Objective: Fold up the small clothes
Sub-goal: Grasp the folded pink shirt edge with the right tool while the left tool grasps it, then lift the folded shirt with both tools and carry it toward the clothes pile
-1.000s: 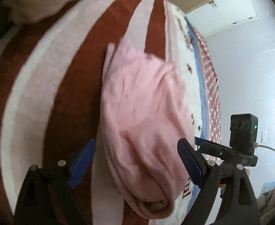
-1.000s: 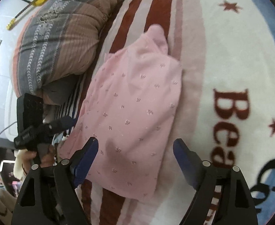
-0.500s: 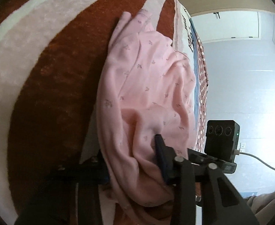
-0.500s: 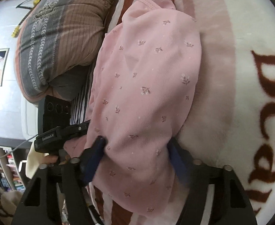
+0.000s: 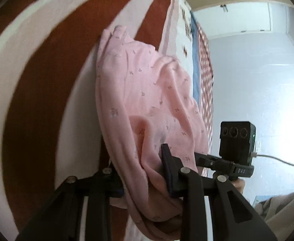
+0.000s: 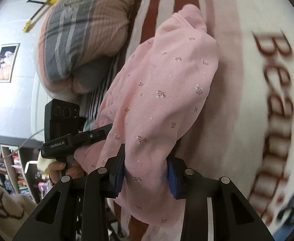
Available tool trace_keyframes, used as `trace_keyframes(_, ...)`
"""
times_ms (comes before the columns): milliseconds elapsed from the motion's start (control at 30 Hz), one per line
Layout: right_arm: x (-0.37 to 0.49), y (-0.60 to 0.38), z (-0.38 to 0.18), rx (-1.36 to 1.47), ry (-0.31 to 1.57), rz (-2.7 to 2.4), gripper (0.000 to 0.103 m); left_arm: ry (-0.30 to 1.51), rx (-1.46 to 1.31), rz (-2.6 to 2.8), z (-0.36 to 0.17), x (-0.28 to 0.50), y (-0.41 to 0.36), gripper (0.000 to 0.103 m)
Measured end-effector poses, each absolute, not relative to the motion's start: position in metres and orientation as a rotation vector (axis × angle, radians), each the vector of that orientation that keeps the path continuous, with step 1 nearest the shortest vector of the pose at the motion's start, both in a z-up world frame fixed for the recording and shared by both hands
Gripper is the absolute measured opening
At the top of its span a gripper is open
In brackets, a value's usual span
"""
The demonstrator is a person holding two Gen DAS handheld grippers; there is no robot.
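The garment point(image 6: 163, 100) is being pinched at its near edge by both grippers point(image 5: 144, 172) point(image 6: 147, 172); folding is barely begun.

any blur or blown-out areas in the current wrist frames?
Left wrist: the bright wall at right is overexposed, the striped blanket at left smeared, the pink garment fairly sharp. Right wrist: the blanket lettering is motion-blurred, the garment's print crisp; strong fisheye bending in both.

The left gripper point(image 5: 144, 164) has its fingers pinched on a bunched edge of the pink garment point(image 5: 147, 92). The right gripper point(image 6: 147, 168) is likewise clamped on the same garment, both close side by side.
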State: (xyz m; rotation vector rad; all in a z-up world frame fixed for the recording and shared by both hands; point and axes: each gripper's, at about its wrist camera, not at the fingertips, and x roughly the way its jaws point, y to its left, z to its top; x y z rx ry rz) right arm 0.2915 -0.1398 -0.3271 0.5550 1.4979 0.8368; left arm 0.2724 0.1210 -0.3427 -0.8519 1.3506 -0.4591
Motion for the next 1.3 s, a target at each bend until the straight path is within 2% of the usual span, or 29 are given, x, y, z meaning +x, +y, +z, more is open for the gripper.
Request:
trace_keyframes(167,0.237,-0.159,-0.335,0.55,1.585,0.815,0.03,1.429,-0.84,-0.469,-0.349,0.222,0.097,0.028)
trace_keyframes(233,0.224,-0.165,-0.341,0.52,1.603,0.794,0.033,1.438,-0.829,-0.45,-0.354,0.213,0.093,0.034)
trace_keyframes(267,0.223,-0.165,-0.344,0.501,1.608,0.779,0.039,1.438,-0.826,-0.44,-0.356,0.214,0.091,0.04)
trace_keyframes(300,0.223,-0.165,-0.346,0.478,1.613,0.757,0.047,1.446,-0.813,-0.429,-0.357,0.217,0.091,0.064)
trace_keyframes(333,0.226,-0.165,-0.347,0.452,1.619,0.737,0.052,1.444,-0.796,-0.422,-0.356,0.22,0.09,0.079)
trace_keyframes(500,0.252,-0.17,-0.341,0.441,1.544,0.732,0.082,1.369,-0.779,-0.43,-0.353,0.235,0.11,0.08)
trace_keyframes(600,0.265,-0.172,-0.349,0.508,1.539,0.726,0.084,1.353,-0.82,-0.455,-0.361,0.242,0.113,0.079)
trace_keyframes(667,0.267,-0.17,-0.355,0.506,1.548,0.716,0.084,1.366,-0.828,-0.452,-0.37,0.242,0.11,0.075)
trace_keyframes(733,0.264,-0.165,-0.362,0.488,1.572,0.742,0.084,1.369,-0.854,-0.459,-0.377,0.242,0.108,0.059)
trace_keyframes(767,0.261,-0.163,-0.366,0.489,1.588,0.758,0.084,1.37,-0.871,-0.467,-0.381,0.239,0.108,0.054)
trace_keyframes(833,0.254,-0.16,-0.376,0.523,1.615,0.785,0.077,1.39,-0.887,-0.475,-0.39,0.241,0.099,0.03)
trace_keyframes(900,0.251,-0.159,-0.383,0.577,1.623,0.817,0.041,1.379,-0.87,-0.478,-0.39,0.235,0.096,0.023)
trace_keyframes(933,0.25,-0.158,-0.383,0.592,1.619,0.822,0.036,1.368,-0.867,-0.477,-0.387,0.233,0.096,0.018)
trace_keyframes(1000,0.25,-0.156,-0.377,0.565,1.593,0.836,0.025,1.34,-0.862,-0.475,-0.376,0.23,0.097,0.016)
trace_keyframes(1033,0.25,-0.154,-0.37,0.552,1.572,0.849,0.024,1.329,-0.851,-0.471,-0.368,0.229,0.097,0.015)
trace_keyframes(1300,0.251,-0.14,-0.29,0.514,1.455,0.942,0.021,1.244,-0.8,-0.45,-0.277,0.227,0.095,0.015)
